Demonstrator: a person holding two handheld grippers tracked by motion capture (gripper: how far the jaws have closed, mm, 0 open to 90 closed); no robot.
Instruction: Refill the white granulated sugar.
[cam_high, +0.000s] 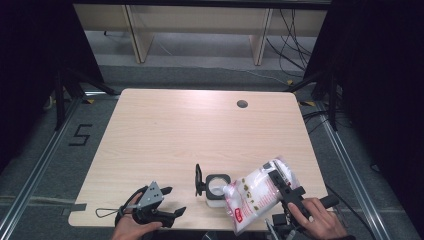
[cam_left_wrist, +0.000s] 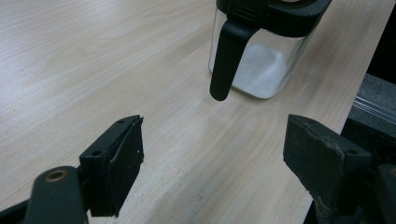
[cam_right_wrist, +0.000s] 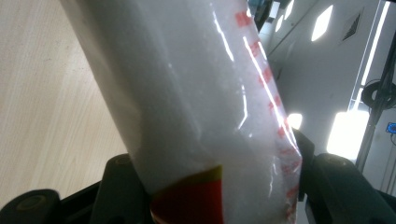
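Note:
A clear plastic bag of white granules (cam_high: 257, 195) with red print hangs tilted near the table's front edge, its lower corner over the open mouth of a clear jar (cam_high: 216, 190). My right gripper (cam_high: 283, 184) is shut on the bag's upper part. In the right gripper view the bag (cam_right_wrist: 196, 102) sits between the two jaws of my right gripper (cam_right_wrist: 224, 189). The jar has a black rim, a flipped-up black lid (cam_high: 199, 180) and some white granules inside (cam_left_wrist: 264, 70). My left gripper (cam_high: 173, 201) rests open left of the jar, jaws wide and empty (cam_left_wrist: 219, 149).
The light wooden table (cam_high: 175, 130) has a round cable hole (cam_high: 242, 104) at the back right. Its front edge lies close behind both hands. Dark floor and metal rails surround the table.

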